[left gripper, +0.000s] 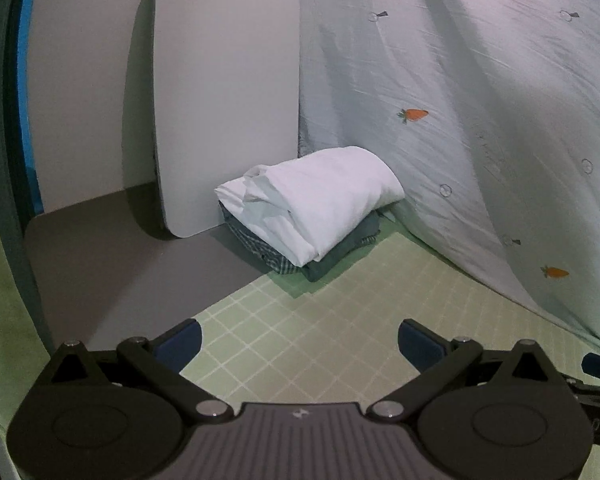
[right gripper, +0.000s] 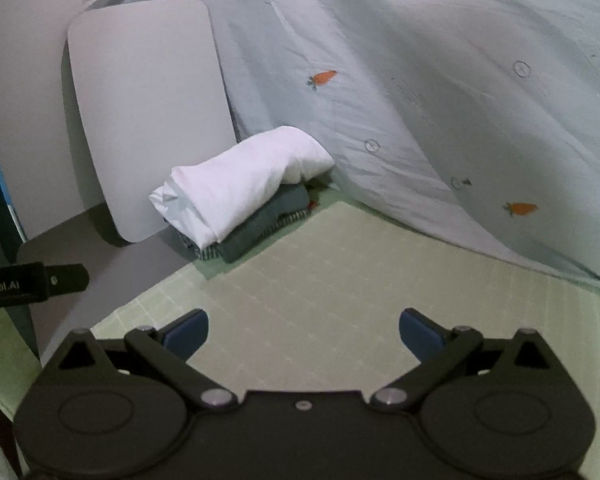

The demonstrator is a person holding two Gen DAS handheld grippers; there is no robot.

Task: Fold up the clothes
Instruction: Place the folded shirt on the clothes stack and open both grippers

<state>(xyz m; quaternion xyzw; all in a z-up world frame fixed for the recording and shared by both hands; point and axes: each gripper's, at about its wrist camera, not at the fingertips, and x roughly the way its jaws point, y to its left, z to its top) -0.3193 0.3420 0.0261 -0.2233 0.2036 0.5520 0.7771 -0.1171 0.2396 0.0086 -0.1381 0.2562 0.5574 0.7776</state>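
Left gripper (left gripper: pixel 300 342): jaws spread wide, nothing between the blue pads (left gripper: pixel 182 342); poised over bare green grid mat (left gripper: pixel 300 320).
Right gripper (right gripper: pixel 303 334): jaws likewise wide and empty, above the same mat (right gripper: pixel 340 280); black body of the other gripper just visible at the left edge of this view.
Folded clothes: small stack beyond both grippers, well apart from either. White garment (left gripper: pixel 320 204), rolled or loosely folded, uppermost; dark blue-grey piece (left gripper: pixel 340 256) and checked fabric (left gripper: pixel 260 248) beneath. Stack straddling the mat's far corner and a grey board (left gripper: pixel 112 264) lying flat, just beside an upright rounded grey panel (left gripper: pixel 228 100).
Backdrop: pale sheet with carrot print (left gripper: pixel 460 100) draped behind, lower edge meeting the mat.
Step in hand, by judgement: between garments; stack apparently done, no unfolded item visible on the mat.
Next move, by judgement: fetching another garment from outside view and spreading it flat on the mat, both jaws needed at corners or hem.
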